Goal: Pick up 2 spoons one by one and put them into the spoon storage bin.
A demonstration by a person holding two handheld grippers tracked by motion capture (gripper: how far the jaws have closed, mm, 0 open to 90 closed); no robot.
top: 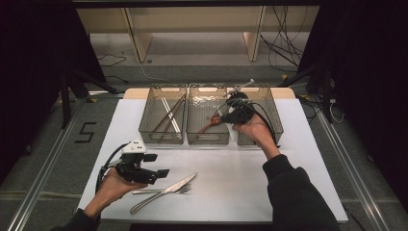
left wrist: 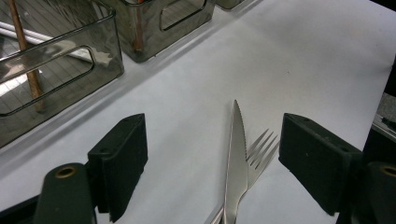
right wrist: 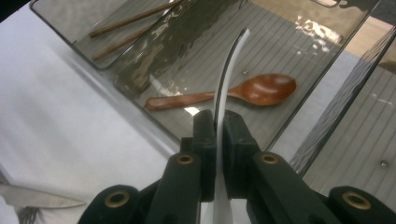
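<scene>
White tabletop: right hand-held gripper [right wrist: 218, 135] pinches thin white plastic utensil [right wrist: 229, 70]; left hand-held gripper [left wrist: 212, 154] gapes.

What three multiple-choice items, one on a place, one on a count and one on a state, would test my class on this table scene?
1. Where does the wooden spoon lie?
A. In the middle bin
B. On the table
C. In the left bin

2. How many clear bins stand in the row?
A. Two
B. Three
C. Four

3. How do the jaws of the left gripper stand?
A. Shut on the knife
B. Shut on nothing
C. Open

Key: 1 A, the spoon rests on the middle bin's floor. 2 B, the high view shows three side by side. 3 C, the jaws stand apart, with the knife and fork lying untouched between them.
</scene>
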